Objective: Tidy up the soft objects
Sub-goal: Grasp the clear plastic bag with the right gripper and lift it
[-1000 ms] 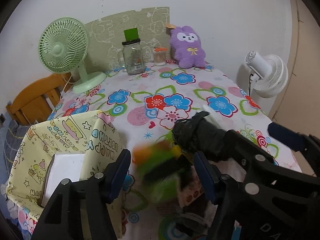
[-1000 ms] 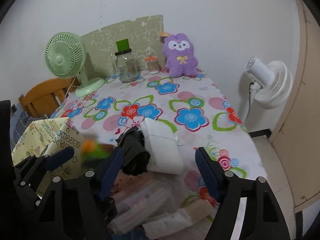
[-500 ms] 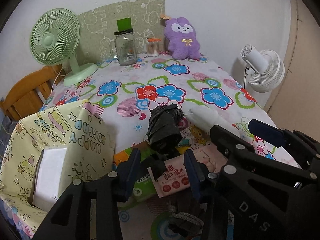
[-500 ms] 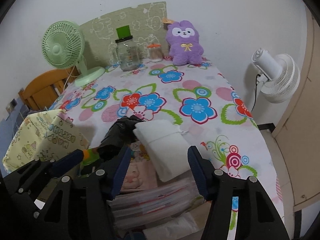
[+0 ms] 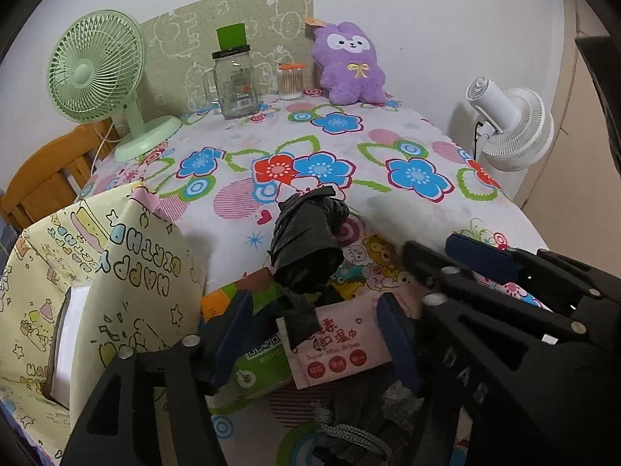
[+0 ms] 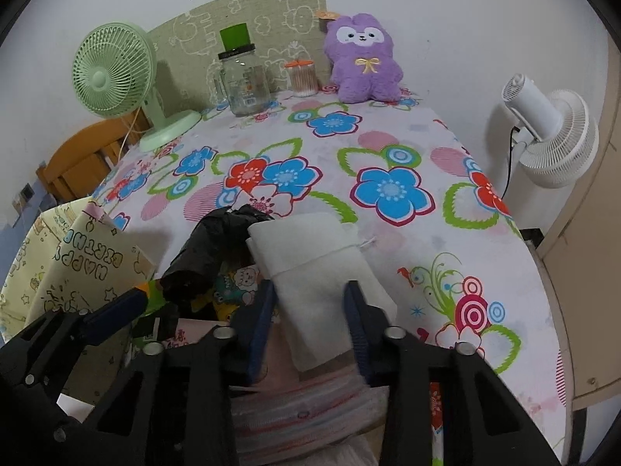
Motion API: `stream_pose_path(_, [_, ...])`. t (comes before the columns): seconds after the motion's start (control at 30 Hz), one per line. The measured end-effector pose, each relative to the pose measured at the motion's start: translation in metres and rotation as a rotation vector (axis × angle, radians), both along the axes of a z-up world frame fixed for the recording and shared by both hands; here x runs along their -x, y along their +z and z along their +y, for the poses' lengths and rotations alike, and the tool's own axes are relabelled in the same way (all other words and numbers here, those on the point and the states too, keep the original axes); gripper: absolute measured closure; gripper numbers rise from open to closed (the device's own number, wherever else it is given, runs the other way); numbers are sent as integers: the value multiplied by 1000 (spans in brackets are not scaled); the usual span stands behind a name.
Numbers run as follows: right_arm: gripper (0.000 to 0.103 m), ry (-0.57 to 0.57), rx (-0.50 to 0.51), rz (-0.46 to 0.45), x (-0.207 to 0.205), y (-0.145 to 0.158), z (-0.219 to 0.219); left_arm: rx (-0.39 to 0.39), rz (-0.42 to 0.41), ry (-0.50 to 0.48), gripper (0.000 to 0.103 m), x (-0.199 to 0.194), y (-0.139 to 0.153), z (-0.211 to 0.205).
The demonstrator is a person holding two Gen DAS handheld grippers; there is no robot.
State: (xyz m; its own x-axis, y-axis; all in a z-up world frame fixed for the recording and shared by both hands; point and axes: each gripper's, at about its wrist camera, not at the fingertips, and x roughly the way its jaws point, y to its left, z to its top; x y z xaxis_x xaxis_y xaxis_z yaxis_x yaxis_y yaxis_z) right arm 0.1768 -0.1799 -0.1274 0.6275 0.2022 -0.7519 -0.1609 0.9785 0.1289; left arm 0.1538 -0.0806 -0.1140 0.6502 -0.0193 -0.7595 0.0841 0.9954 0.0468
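Left wrist view: left gripper [image 5: 310, 330] jaws just widened, apart, gripping nothing; pink wet wipes pack [image 5: 341, 343] lying between them, black plastic bag roll [image 5: 306, 233] just beyond, on the floral tablecloth [image 5: 407, 147].

Right wrist view: right gripper [image 6: 310, 310] jaws just closed, narrow, pinching the white folded cloth [image 6: 314, 256] between both pads; cloth extending forward beyond fingertips.

Both wrist views close, angled down, sharing table [image 5: 240, 143]
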Motion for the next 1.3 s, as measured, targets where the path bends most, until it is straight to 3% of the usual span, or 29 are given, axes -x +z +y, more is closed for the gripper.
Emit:
stream_pose_path(0.1, [97, -4, -10, 14, 0, -4, -2, 7, 17, -17, 28, 0, -3, -3])
stream_pose_path(0.57, [99, -30, -15, -28, 20, 7, -18, 31, 14, -35, 28, 7, -2, -10])
stream_pose_path(0.73, [98, -36, -11, -41, 29, 8, -20, 53, 54, -57, 59, 7, -7, -12])
stream_pose_path(0.87, [97, -45, -1, -53, 34, 10, -22, 43, 39, -66, 77, 12, -6, -16])
stream_pose_path(1.0, [97, -55, 6, -55, 39, 12, -23, 41, 35, -51, 102, 13, -5, -14])
stream_pose_path(1.07, [96, -61, 11, -54, 40, 12, -24, 46, 37, -44, 103, 14, -5, -12])
stream_pose_path(1.13, [95, -70, 21, -51, 42, 14, -25, 45, 33, -41, 103, 15, -5, -11])
stream_pose_path(1.23, [83, -81, 21, -50, 47, 15, -27, 45, 21, -33, 103, 19, -2, -9])
stream_pose_path(1.3, [57, -90, 14, -57, 50, 18, -30, 54, 7, -27, 103, 22, 2, -7])
